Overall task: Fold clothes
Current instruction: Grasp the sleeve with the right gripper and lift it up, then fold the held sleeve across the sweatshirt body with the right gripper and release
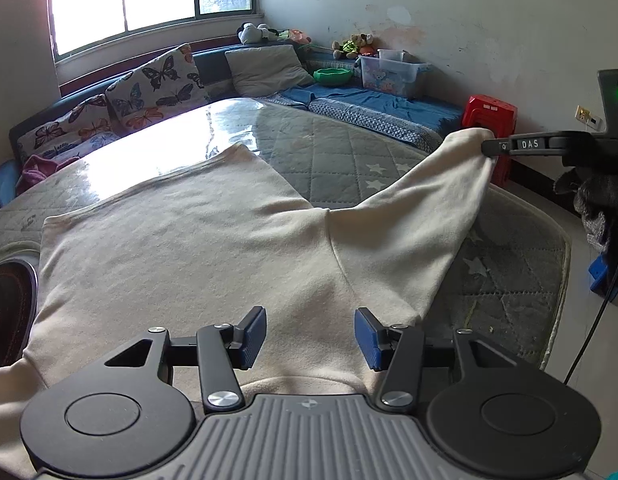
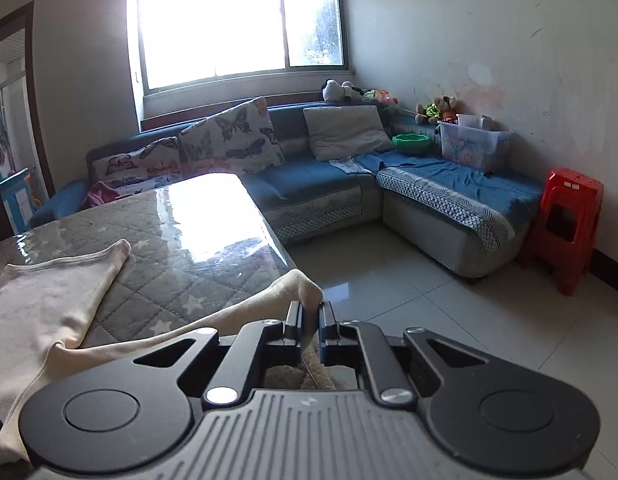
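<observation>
Table edge [image 2: 283, 258], sleeve [image 2: 297, 282] beyond, over floor [image 2: 429, 308]

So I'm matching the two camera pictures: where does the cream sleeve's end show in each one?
Left wrist view: the sleeve end is at the right, lifted off the table, pinched by the right claw.
Right wrist view: bottom centre, the sleeve end sticks out between the shut claw tips.
Shared landmark: the red stool by the wall.
</observation>
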The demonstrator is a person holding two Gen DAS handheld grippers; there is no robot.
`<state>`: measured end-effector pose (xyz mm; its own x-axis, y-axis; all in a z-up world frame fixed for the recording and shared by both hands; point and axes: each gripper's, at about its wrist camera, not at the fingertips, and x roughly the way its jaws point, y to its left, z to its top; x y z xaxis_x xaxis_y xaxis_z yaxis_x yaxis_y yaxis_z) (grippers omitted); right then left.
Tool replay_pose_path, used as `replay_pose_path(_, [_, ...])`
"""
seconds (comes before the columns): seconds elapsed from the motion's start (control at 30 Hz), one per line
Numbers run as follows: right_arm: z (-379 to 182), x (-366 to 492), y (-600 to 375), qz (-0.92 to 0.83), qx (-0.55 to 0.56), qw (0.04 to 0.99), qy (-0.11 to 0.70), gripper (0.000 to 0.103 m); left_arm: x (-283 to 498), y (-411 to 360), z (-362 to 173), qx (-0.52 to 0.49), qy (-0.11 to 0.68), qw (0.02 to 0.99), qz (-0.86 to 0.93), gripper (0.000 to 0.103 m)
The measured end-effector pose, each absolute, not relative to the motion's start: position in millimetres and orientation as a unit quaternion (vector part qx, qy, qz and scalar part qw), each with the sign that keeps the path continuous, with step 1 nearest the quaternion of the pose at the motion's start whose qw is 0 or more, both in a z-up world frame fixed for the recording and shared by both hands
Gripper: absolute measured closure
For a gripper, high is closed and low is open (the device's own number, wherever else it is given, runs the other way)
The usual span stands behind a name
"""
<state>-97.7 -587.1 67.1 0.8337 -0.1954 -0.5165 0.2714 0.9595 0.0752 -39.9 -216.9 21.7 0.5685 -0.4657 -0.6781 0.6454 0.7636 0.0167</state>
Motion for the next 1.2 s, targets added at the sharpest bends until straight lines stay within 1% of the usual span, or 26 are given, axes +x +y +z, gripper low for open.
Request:
replay_pose_path(0.2, [63,-95,-588,-0.123,0.076,0.950,0.275,0.096,-47,-223,17,0.154,0.332,0.872,-0.325,0.051])
replay_pose_path(0.33, [86,-97,-581,-0.106,0.068,0.959,0.254,0.096,-46,-218,20,0.142,0.328,0.875,-0.328,0.050])
replay_pose_path(0.47, [124,-92,-558,-0.064,0.045,0.971,0.224,0.096,-45,-204,27,0.118,0.322,0.883,-0.320,0.047])
replay_pose_path(0.6, [155,-85,-521,-0.015,0.009,0.979,0.202,0.096,-43,-180,32,0.096,0.319,0.894,-0.301,0.047])
replay_pose_path(0.77, [176,-70,-457,0.065,-0.034,0.979,0.188,0.096,-38,-144,35,0.064,0.318,0.907,-0.269,0.046])
replay_pose_path(0.87, [176,-60,-418,0.112,-0.057,0.973,0.193,0.096,-37,-122,37,0.046,0.316,0.915,-0.247,0.046])
replay_pose_path(1.0, [161,-46,-360,0.175,-0.083,0.957,0.218,0.096,-37,-97,38,0.025,0.317,0.922,-0.222,0.046])
replay_pose_path(1.2, [118,-38,-292,0.248,-0.117,0.921,0.276,0.096,-40,-71,33,0.008,0.326,0.925,-0.194,0.046])
